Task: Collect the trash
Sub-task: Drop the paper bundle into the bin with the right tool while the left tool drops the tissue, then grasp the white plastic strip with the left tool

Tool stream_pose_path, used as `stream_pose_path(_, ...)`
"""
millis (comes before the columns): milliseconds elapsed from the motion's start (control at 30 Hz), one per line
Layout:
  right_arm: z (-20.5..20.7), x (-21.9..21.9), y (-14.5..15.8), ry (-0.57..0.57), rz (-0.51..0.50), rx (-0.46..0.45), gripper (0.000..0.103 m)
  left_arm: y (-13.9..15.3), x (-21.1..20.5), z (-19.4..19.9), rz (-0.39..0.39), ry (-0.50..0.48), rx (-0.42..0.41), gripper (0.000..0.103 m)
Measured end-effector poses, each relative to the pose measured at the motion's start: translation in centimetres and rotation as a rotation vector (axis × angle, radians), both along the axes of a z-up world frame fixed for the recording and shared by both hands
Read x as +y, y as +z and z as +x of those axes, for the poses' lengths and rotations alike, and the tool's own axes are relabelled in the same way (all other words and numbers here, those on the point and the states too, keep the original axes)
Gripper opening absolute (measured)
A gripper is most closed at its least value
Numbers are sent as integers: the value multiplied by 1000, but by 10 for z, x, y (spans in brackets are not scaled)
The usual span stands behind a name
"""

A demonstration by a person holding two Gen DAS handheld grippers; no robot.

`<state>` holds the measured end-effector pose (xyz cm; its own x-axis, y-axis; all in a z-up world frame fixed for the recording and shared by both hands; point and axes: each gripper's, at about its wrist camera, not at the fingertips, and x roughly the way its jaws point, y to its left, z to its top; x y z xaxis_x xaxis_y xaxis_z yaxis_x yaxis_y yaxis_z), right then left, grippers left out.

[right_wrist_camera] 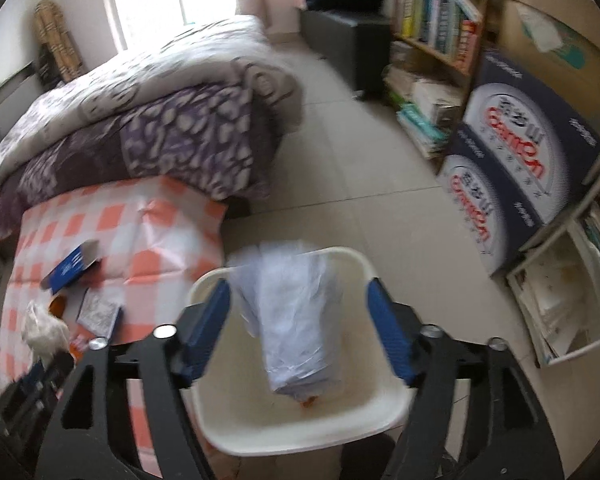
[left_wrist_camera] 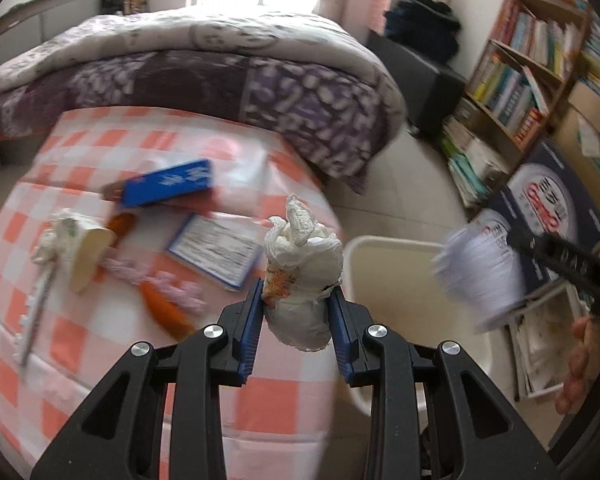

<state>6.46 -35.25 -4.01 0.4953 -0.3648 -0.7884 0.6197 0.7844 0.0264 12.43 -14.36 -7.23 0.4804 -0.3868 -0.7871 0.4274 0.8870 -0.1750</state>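
Left wrist view: the wad [left_wrist_camera: 302, 276], a white tissue or plastic bundle with an orange stain on its left flank, sits between the blue pads of the left gripper [left_wrist_camera: 298, 304], pinched at its waist. Jaws narrow, closed on it. We judge it light, soft and crushable; the pads dent it a little, so it should not slip, though a loose tail could snag. Mid-body hold looks right. Its long axis runs along the fingers, twisted tip pointing forward and up, away from the camera, rounded end hanging back between the pads.

Right of the jaws, lower down, the bin [left_wrist_camera: 384, 276], white and open-topped. Further right, blurred, a pale bag [left_wrist_camera: 480, 276] at the tip of the right gripper [left_wrist_camera: 512, 240].

Right wrist view: the bag [right_wrist_camera: 296, 320], thin crinkled film, bluish white, is in the gap between the right gripper's [right_wrist_camera: 300, 332] jaws, over the bin's [right_wrist_camera: 300, 432] mouth. Jaws wide; pads stand clear of it on both sides, so we take it as let go. Very light, floppy, slippery. Long axis roughly along the fingers, closed end nearer us.

Left of both jaws, the checked table [left_wrist_camera: 112, 140] carries a blue box [left_wrist_camera: 168, 182], a leaflet [left_wrist_camera: 216, 248] and more scraps, too blurred to name.
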Motion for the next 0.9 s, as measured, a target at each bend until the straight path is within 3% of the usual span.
stream_pose_path(133,-10,-17,1,-43,4,-9,82,-10,-25,-9,-14,-55,38,32)
stream_pose_path(500,-33,-54,3,-119,30,-21,86,-35,-77,-24,-35,-173,125,33)
stream_pose_path(533,-34,-56,3,-123,35,-21,87,-36,-79,-25,-39,-182,130,35)
stream_pose_path(600,-35,-60,3,-132,47,-24,87,-38,-84,-27,-50,-204,135,61)
stream_pose_path(633,-36,-62,3,-135,56,-27,87,-38,-86,-29,-54,-211,133,65)
stream_pose_path(900,-31,-53,3,-122,79,-35,89,-36,-70,-24,-10,-181,113,71)
